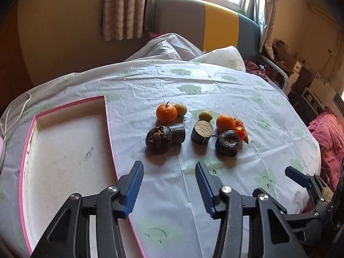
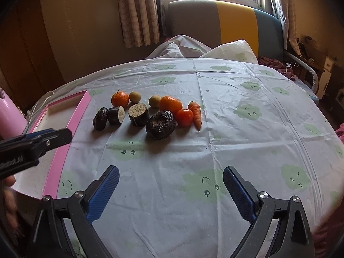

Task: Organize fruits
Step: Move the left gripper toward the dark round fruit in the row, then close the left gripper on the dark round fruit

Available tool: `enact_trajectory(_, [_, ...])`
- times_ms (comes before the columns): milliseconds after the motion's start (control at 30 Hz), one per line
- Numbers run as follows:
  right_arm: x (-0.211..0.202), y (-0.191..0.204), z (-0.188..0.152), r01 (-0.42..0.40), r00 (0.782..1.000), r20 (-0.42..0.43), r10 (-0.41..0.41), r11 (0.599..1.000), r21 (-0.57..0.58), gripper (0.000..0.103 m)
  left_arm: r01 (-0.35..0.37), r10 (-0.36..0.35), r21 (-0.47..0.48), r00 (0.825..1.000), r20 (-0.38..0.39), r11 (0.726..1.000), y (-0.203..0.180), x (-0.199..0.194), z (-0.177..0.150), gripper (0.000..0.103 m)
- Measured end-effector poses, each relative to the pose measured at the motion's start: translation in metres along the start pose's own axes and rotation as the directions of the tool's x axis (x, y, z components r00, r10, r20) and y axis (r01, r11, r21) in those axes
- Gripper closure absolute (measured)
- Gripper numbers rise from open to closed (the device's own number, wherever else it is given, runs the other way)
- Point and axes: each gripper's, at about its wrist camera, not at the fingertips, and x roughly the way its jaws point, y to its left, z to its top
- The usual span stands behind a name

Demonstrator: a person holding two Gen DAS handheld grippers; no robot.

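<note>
A cluster of produce lies mid-table: two oranges [image 1: 166,112] [image 2: 170,104], two small yellow-green fruits [image 1: 180,109] [image 2: 154,101], two dark wrinkled fruits [image 1: 158,139] [image 2: 160,124], two cut dark cylinders [image 1: 202,132] [image 2: 138,111], a tomato [image 2: 185,117] and a carrot [image 2: 196,115]. A shallow pink-rimmed white tray [image 1: 108,126] lies at the left, empty. My left gripper [image 1: 169,169] is open, hovering short of the fruit by the tray's right rim. My right gripper [image 2: 171,179] is open and empty over the cloth, nearer than the fruit.
The table wears a white cloth [image 2: 247,142] with green cloud prints. A pink object [image 2: 9,118] stands at the far left. A grey, yellow and blue headboard [image 1: 215,23] and curtains are behind. Red bedding [image 1: 329,137] lies off the right edge.
</note>
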Motion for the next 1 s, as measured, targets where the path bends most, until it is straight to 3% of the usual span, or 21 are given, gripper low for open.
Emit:
enact_trajectory(467, [0.011,-0.005,0.006,-0.011,1.000,-0.027,0.011,1.000,0.012,0.005,-0.085,0.094,0.078,0.987,-0.130,0.993,0.004,0.073,0.027,0.052])
enact_trajectory(567, [0.012,-0.008,0.007,-0.002,1.000,-0.025,0.003,1.000,0.009,0.005,-0.074,0.083,0.078,0.989,-0.125,0.994,0.004,0.078,0.029,0.055])
enact_trajectory(600, [0.013,-0.009,0.007,-0.001,1.000,-0.027,0.001,1.000,0.012,0.005,-0.076,0.086,0.085,0.989,-0.120,0.994,0.002,0.080,0.030,0.064])
enact_trajectory(800, [0.018,-0.018,0.006,0.000,0.999,-0.038,0.001,1.000,0.032,0.005,-0.034,0.042,0.095,0.995,-0.090,0.995,-0.002,0.074,0.023,0.066])
enact_trajectory(1000, [0.021,-0.037,0.012,-0.004,0.999,-0.043,0.007,0.998,0.070,0.020,0.028,-0.024,0.054,0.997,-0.073,0.998,-0.012,0.047,-0.003,0.066])
